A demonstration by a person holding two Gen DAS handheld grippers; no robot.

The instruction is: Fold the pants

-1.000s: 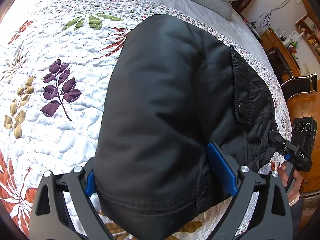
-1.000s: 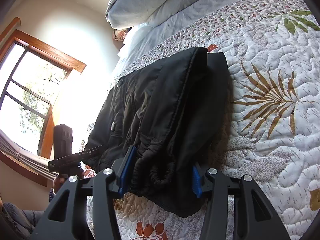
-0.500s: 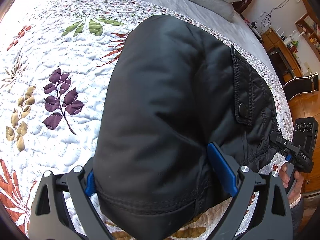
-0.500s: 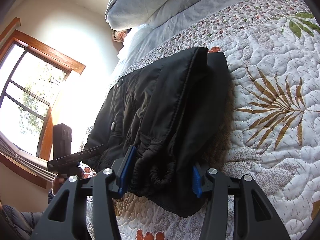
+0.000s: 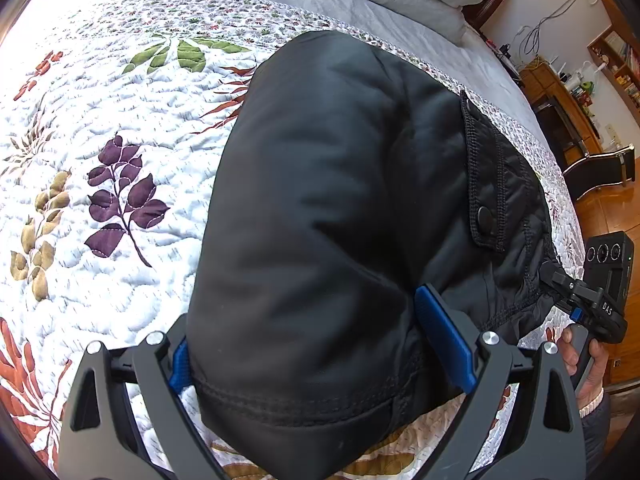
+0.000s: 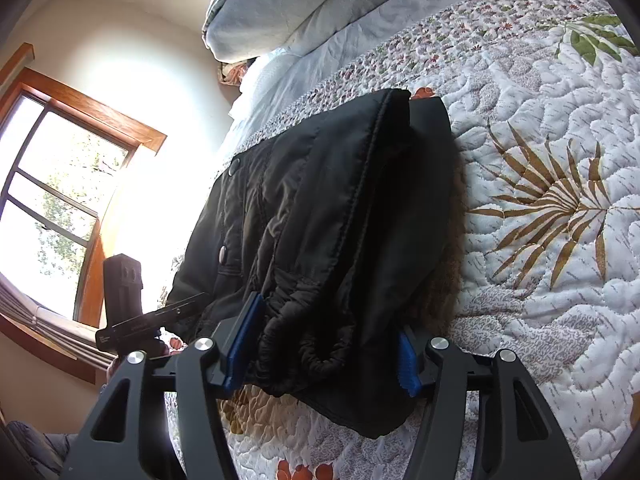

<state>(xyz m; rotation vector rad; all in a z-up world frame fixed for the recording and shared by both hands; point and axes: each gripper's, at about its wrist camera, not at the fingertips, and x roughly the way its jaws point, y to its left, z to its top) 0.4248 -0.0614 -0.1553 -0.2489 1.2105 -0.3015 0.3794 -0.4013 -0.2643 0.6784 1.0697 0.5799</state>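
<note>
The black pants [image 5: 340, 220] lie folded in a thick bundle on the quilt [image 5: 100, 128]. The left gripper [image 5: 320, 356] clamps their hem end; the right gripper [image 6: 320, 344] clamps the elastic waistband end. Bare quilt spreads beside the bundle, pillows [image 6: 288, 4] lying beyond it.

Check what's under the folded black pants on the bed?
The black pants lie on the floral quilt, which shows all around them. The quilt beneath them is covered, so anything there can't be seen. Both grippers, left and right, straddle the near edge.
</note>
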